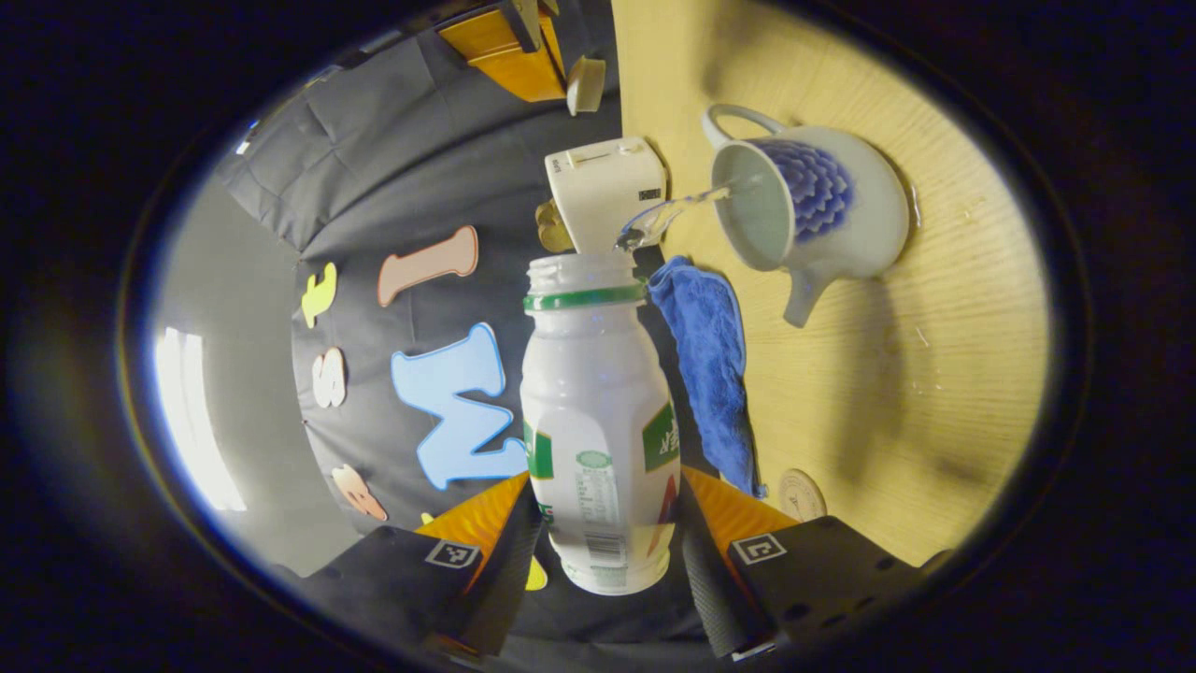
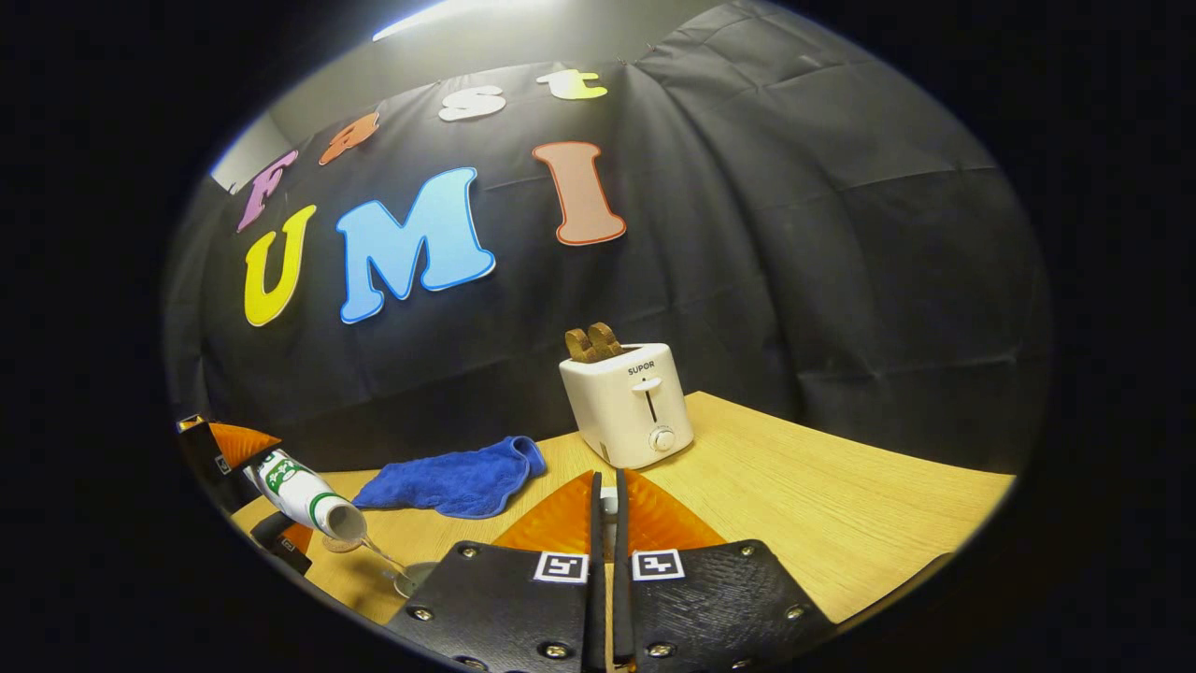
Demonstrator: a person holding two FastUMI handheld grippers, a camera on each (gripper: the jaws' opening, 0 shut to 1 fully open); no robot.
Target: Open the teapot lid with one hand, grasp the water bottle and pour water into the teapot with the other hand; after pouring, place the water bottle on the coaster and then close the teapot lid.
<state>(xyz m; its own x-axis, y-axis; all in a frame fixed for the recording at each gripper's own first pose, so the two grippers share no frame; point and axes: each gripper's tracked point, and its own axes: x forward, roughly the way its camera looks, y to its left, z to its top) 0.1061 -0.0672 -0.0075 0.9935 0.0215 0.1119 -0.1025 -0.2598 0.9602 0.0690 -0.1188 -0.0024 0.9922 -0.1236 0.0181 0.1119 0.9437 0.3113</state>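
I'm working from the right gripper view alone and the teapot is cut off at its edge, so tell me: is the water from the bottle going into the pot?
Observer: Yes. In the left gripper view the stream from the water bottle arcs into the open teapot.
Operator: How is the bottle held?
Observer: The left gripper has its fingers pressed on both sides of the bottle's lower body.
Operator: Where's the coaster?
Observer: The coaster lies on the table beside one end of the blue cloth, with nothing on it.
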